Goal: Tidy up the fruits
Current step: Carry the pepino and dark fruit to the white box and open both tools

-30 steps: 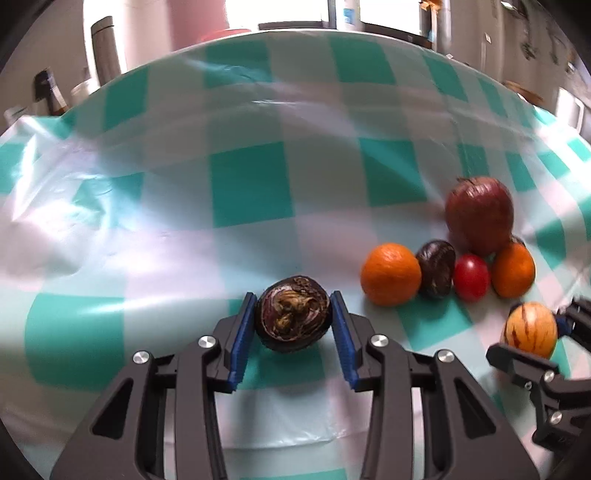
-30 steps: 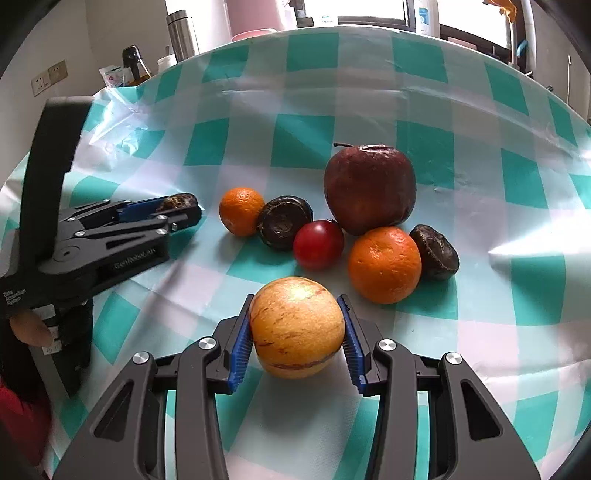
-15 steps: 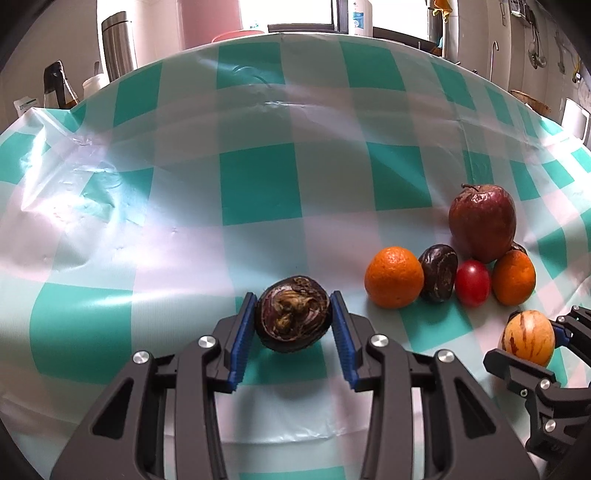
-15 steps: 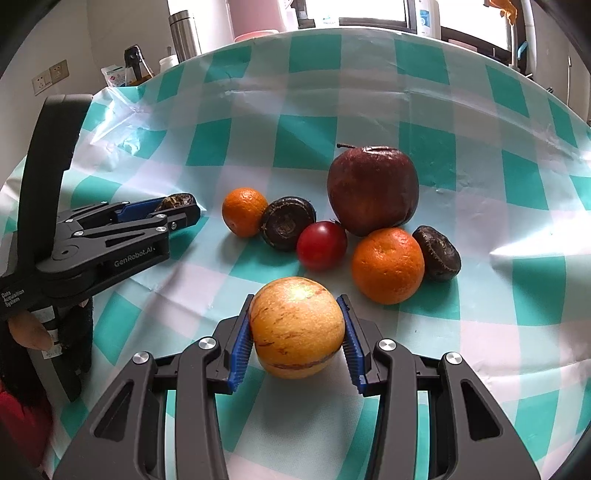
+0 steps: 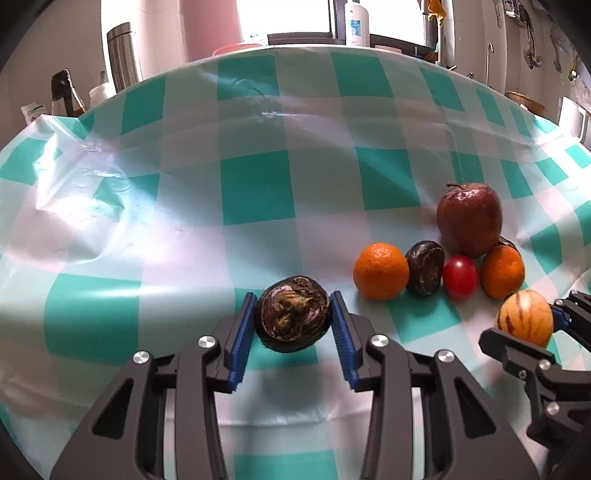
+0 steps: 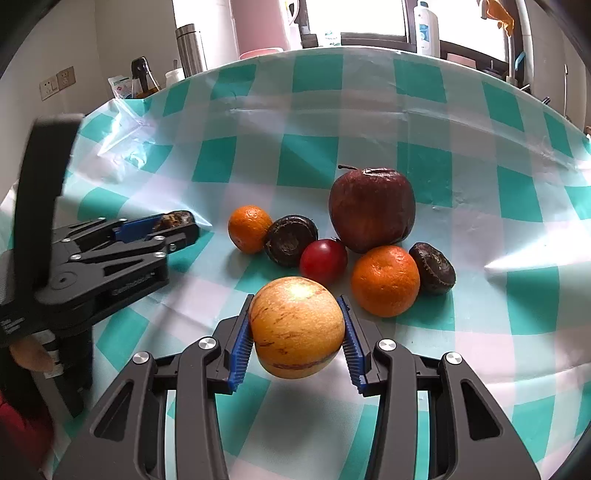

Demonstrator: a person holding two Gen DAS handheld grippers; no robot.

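My left gripper (image 5: 293, 321) is shut on a dark, wrinkled passion fruit (image 5: 291, 319), held just over the checked cloth with its shadow beneath. My right gripper (image 6: 297, 328) is shut on a yellow fruit with purple stripes (image 6: 297, 326), also slightly above the cloth. Ahead of it a cluster rests on the cloth: a red apple (image 6: 371, 208), two oranges (image 6: 249, 229) (image 6: 384, 280), two dark passion fruits (image 6: 290, 240) (image 6: 432, 262) and a small red tomato (image 6: 323, 260). The left gripper (image 6: 177, 229) shows to the cluster's left in the right wrist view.
The teal-and-white checked tablecloth (image 5: 258, 184) is creased at the far left. Beyond the table's far edge stand a steel flask (image 5: 123, 55), a pink container (image 5: 210, 26) and a white bottle (image 5: 356, 24). A person's fingertip (image 6: 31, 354) grips the left handle.
Both grippers keep their fruits. The left wrist view has drifted a little, showing more of the far counter. No fruit on the cloth has moved.
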